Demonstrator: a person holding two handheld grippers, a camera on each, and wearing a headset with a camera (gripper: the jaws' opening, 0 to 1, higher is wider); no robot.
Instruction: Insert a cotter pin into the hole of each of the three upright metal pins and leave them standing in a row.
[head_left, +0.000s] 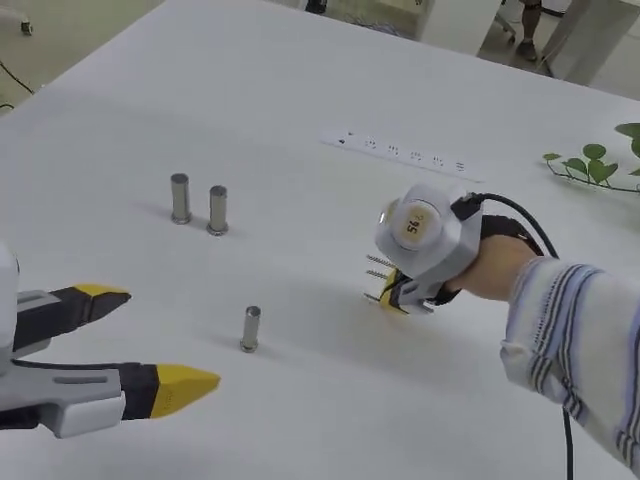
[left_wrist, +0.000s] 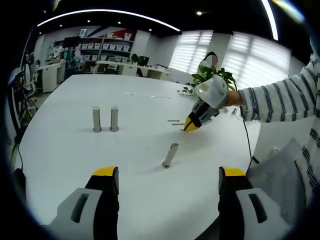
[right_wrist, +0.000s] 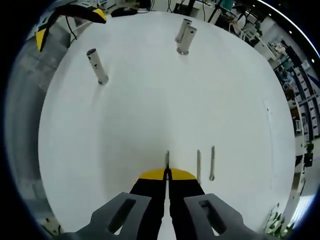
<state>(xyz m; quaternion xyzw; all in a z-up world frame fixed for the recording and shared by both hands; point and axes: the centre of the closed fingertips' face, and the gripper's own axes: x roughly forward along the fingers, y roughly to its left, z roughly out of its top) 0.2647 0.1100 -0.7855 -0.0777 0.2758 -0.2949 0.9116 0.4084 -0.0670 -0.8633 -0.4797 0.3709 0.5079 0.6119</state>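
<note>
Two jaws pressed flat together on my right gripper (right_wrist: 167, 172), and pinched between the yellow tips is one thin cotter pin (right_wrist: 167, 159), poking straight ahead over the white desk (right_wrist: 125, 125). Just beside it lie two more cotter pins (right_wrist: 198, 166), loose and parallel, close to my tips but not touching them. From the head view that gripper (head_left: 390, 298) is angled down, tips right at the desk surface, my striped sleeve (head_left: 575, 330) trailing behind it.

Over to my left gripper (left_wrist: 168, 174): jaws spread wide, nothing between them, hovering low over the desk at the near left corner of the head view (head_left: 155, 340).

Further out, the lone metal pin (head_left: 250, 328) stands upright on its own, between my two grippers and well apart from both. Beyond it, the pair of metal pins (head_left: 198, 204) stand upright just beside each other, not quite touching. None of the three has a cotter pin through it yet.

At the far side of the desk a white power strip (head_left: 400, 152) lies flat, and green plant leaves (head_left: 595, 165) reach in from the right edge
</note>
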